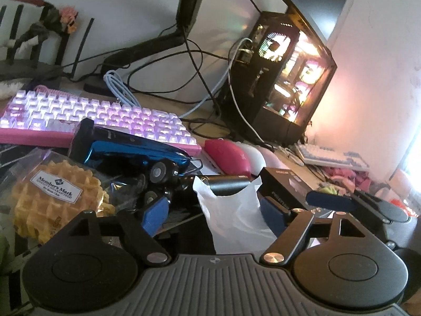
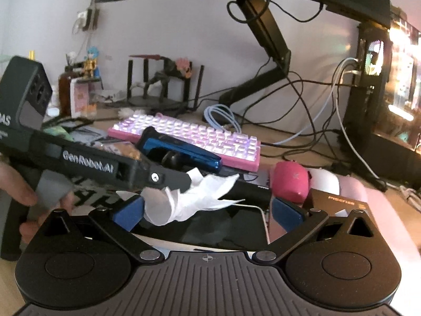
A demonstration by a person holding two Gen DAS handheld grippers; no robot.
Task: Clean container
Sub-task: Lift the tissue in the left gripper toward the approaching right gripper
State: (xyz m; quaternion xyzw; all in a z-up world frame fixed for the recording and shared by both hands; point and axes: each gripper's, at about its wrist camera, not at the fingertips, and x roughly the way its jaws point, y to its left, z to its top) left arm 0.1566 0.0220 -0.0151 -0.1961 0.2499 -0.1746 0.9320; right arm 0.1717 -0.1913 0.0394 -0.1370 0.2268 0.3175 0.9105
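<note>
A crumpled white tissue (image 1: 231, 218) sits between the blue pads of my left gripper (image 1: 214, 214). The jaws stand wide apart and the left pad is clear of the paper. In the right wrist view the left gripper (image 2: 181, 187) reaches in from the left, held by a hand (image 2: 21, 192), with its fingertip over the tissue (image 2: 202, 197). Below lies a glossy black, tray-like container (image 2: 223, 229). My right gripper (image 2: 208, 213) is open around that spot, and its left pad is close beside the tissue. One of the right gripper's fingers (image 1: 329, 199) shows at the right.
The desk is crowded: a lit pink keyboard (image 1: 105, 113), a blue shaver (image 1: 136, 147), a wrapped waffle (image 1: 58, 197), a pink mouse (image 1: 229, 155) and a black box (image 1: 284, 181). A glowing PC case (image 1: 284, 79), monitor arm and loose cables stand behind.
</note>
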